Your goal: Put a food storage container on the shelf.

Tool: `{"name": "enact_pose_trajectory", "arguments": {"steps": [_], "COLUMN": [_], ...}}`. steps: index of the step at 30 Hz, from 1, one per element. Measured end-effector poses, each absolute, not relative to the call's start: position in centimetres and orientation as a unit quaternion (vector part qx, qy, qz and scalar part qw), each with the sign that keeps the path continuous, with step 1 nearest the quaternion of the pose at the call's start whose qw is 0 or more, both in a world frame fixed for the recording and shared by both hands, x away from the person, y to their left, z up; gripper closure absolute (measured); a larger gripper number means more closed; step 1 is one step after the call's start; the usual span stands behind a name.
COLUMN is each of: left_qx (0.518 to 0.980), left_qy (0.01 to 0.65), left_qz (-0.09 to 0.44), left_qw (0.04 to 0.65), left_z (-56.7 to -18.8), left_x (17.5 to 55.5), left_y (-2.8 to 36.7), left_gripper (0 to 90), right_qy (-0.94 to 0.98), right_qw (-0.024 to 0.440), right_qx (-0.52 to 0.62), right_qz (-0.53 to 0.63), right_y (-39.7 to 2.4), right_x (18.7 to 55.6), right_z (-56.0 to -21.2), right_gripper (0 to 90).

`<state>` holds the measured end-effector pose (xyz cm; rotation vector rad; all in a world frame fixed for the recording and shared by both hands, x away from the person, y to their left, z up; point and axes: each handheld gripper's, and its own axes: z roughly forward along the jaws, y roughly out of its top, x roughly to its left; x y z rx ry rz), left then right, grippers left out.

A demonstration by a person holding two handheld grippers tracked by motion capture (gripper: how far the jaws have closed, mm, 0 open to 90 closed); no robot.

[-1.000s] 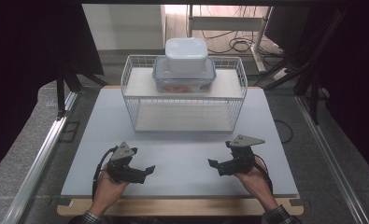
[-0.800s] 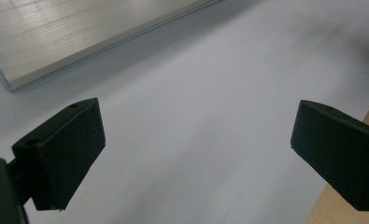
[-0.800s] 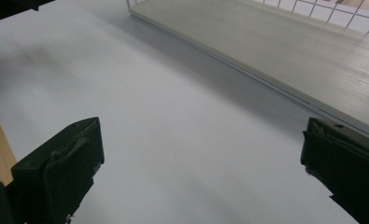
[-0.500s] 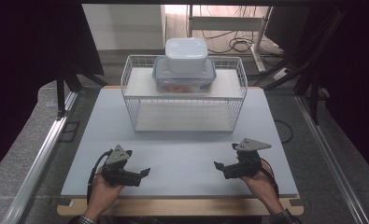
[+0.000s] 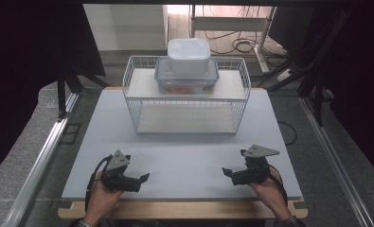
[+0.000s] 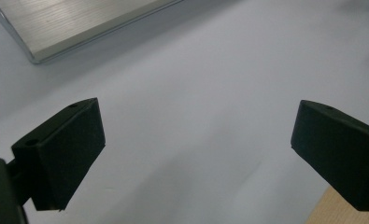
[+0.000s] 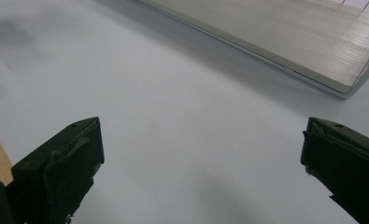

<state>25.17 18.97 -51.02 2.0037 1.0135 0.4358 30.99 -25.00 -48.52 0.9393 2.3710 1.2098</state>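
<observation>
Both my grippers sit low at the near edge of the mat (image 5: 184, 142), left gripper (image 5: 142, 178) at about 7 o'clock, right gripper (image 5: 228, 172) at about 5 o'clock, tips turned in toward each other. Both are spread wide and hold nothing; in the left gripper view the pads (image 6: 65, 149) frame bare mat, same in the right gripper view (image 7: 63, 168). The things nearest my reach are up at 12 o'clock: a wire rack (image 5: 187, 101) at the far side of the mat, with a clear tub (image 5: 187, 82) on its top shelf and a white box (image 5: 189, 54) stacked on the tub. Red contents show through the tub, can't tell what. The rack's lower shelf looks bare. Both grippers are well apart from the rack. I judge this a ready or rest pose, no grasp begun. Next move as I read it: go forward toward 12, rise to top-shelf height, come at the stack from both sides, keeping clear of the wire rim.
</observation>
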Motion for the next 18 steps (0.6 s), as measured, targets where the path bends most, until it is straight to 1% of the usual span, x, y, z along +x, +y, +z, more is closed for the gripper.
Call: {"name": "enact_pose_trajectory", "arguments": {"steps": [12, 18], "left_qx": [0.804, 0.809], "left_qy": [0.409, 0.413], "left_qz": [0.172, 0.158], "left_qw": [0.397, 0.389], "left_z": [-52.1, -52.7], "left_x": [25.3, 25.6], "left_y": [19.0, 19.0], "left_gripper": [2.4, 2.3], "right_qy": [0.832, 0.839], "right_qw": [0.158, 0.157], "right_qx": [0.337, 0.334], "right_qz": [0.412, 0.398], "right_y": [-25.9, -25.9], "right_x": [30.6, 30.6], "right_z": [-49.4, -50.0], "right_gripper": [0.0, 0.0]}}
